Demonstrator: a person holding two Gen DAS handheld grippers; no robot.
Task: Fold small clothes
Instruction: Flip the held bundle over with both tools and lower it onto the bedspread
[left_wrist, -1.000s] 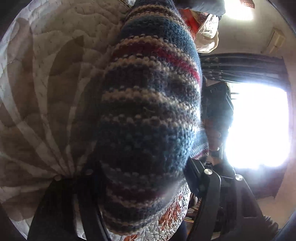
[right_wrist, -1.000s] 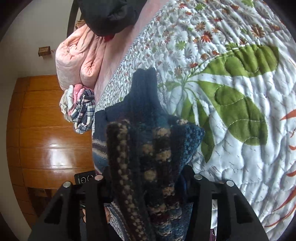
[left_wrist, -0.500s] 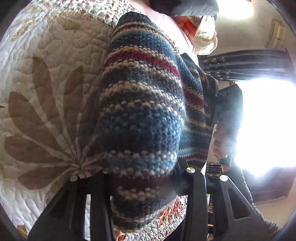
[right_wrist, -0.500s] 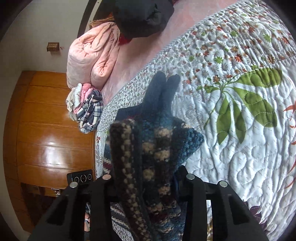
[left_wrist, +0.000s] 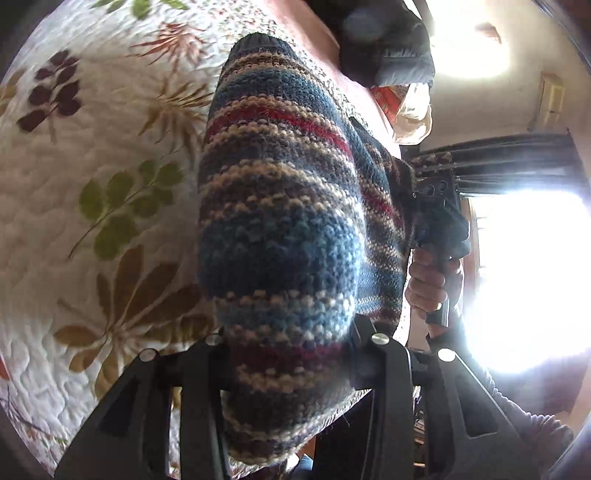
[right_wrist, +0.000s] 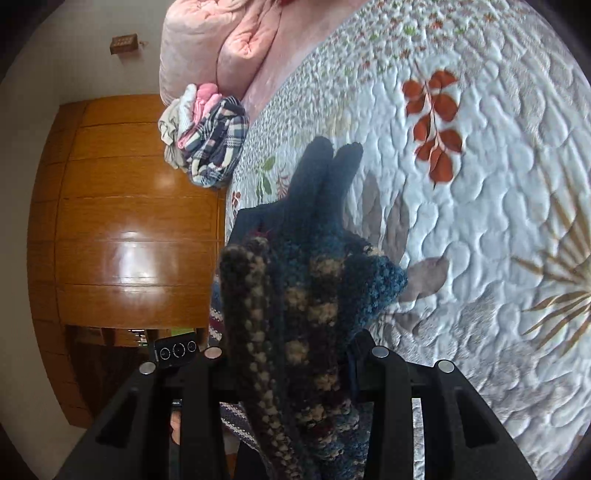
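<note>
My left gripper (left_wrist: 291, 354) has its fingers clamped on a bunched fold of the striped knit sweater (left_wrist: 280, 206), which is held up above the quilted bed (left_wrist: 92, 155). My right gripper (right_wrist: 291, 354) pinches another thick fold of the same sweater (right_wrist: 306, 295), a dark sleeve end hanging toward the quilt. A pile of clothes (right_wrist: 207, 140) sits at the bed's far edge beside a pink duvet (right_wrist: 221, 40).
</note>
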